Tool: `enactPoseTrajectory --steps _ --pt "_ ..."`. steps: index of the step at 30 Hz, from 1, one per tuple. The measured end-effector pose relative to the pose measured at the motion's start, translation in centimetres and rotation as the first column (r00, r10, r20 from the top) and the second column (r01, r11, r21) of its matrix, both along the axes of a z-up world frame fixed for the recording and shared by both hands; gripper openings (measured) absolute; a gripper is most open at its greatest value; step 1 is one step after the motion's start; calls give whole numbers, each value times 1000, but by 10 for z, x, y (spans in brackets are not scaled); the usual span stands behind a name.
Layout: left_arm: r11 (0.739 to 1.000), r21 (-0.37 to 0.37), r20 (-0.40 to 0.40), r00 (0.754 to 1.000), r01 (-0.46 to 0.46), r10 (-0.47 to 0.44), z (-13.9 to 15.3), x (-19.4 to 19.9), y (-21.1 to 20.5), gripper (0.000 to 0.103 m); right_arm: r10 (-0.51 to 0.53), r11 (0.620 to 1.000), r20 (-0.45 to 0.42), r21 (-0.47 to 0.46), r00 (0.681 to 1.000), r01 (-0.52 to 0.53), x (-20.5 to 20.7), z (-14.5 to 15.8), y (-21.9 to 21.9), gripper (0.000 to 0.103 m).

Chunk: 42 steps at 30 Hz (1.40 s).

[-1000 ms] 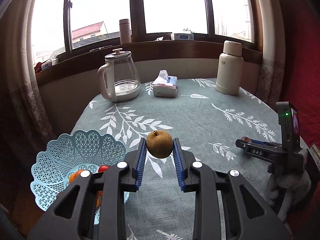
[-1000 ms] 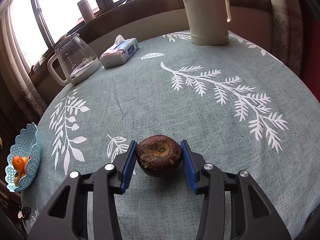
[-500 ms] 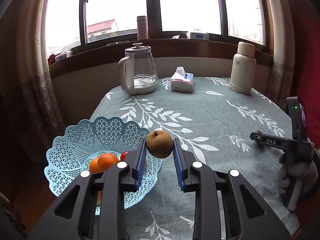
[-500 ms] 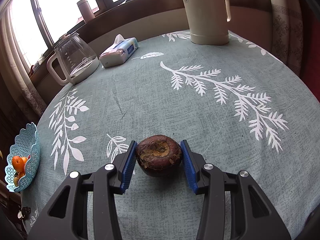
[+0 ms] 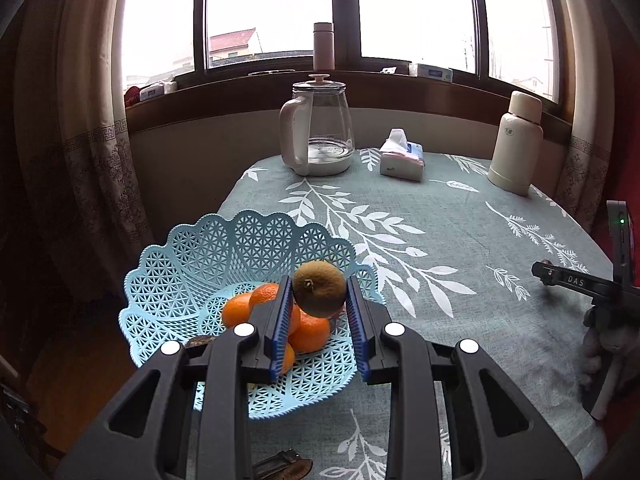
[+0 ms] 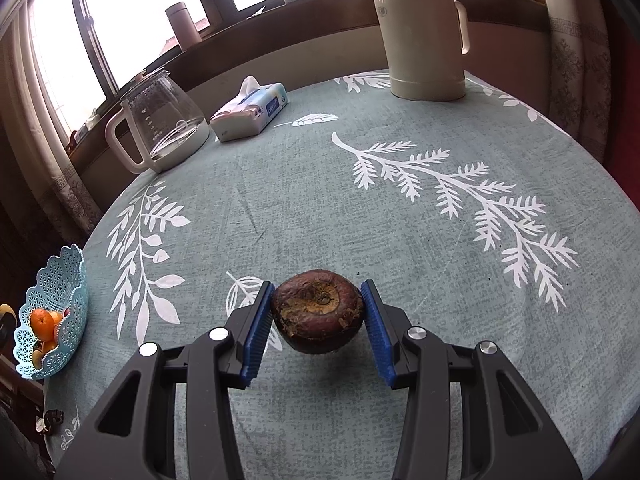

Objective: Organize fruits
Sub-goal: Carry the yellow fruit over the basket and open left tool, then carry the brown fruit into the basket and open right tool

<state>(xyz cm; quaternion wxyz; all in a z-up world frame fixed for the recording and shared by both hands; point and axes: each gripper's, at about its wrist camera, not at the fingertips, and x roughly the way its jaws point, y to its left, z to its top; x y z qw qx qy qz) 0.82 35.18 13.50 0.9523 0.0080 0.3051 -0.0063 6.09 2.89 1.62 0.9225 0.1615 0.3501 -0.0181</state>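
My left gripper (image 5: 319, 295) is shut on a brown kiwi (image 5: 319, 294), held in the air over the light blue lattice basket (image 5: 208, 256). Several oranges (image 5: 310, 330) lie in that basket under the kiwi. In the right wrist view, my right gripper (image 6: 317, 312) is shut on a dark purple mangosteen (image 6: 317, 316) that sits low over the tablecloth. The same basket (image 6: 60, 304) shows far left at the table's edge there. The right gripper's body (image 5: 580, 280) appears at the right edge of the left wrist view, held by a gloved hand (image 5: 604, 344).
A glass kettle (image 5: 318, 136), a tissue pack (image 5: 402, 156) and a cream thermos (image 5: 516, 144) stand at the table's far side by the window. A pink bottle (image 5: 323, 46) stands on the sill. A dark small object (image 5: 280, 468) lies at the near table edge.
My left gripper has carried the kiwi leftward until it hangs over the basket. The right gripper and mangosteen have stayed where they were.
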Motion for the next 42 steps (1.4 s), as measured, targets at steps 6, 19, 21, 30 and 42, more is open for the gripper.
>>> enactPoseTrajectory --steps 6,19,21,30,42 --pt "996 -34 6 997 -78 78 3 0 31 27 1 1000 -3 0 1000 -1 0 0 0 45" --pt "982 -105 -6 987 -159 160 1 -3 66 68 2 1000 -5 2 1000 -2 1 0 -1 45" --pt "978 -126 -3 986 -168 169 3 -4 71 85 3 1000 -3 3 1000 -3 1 0 -1 45" --pt "963 -174 5 978 -204 208 6 -17 91 89 141 971 16 191 990 -142 1 9 12 45" --pt "958 -207 16 978 -201 209 5 -28 100 91 414 879 50 239 909 -413 5 55 116 45"
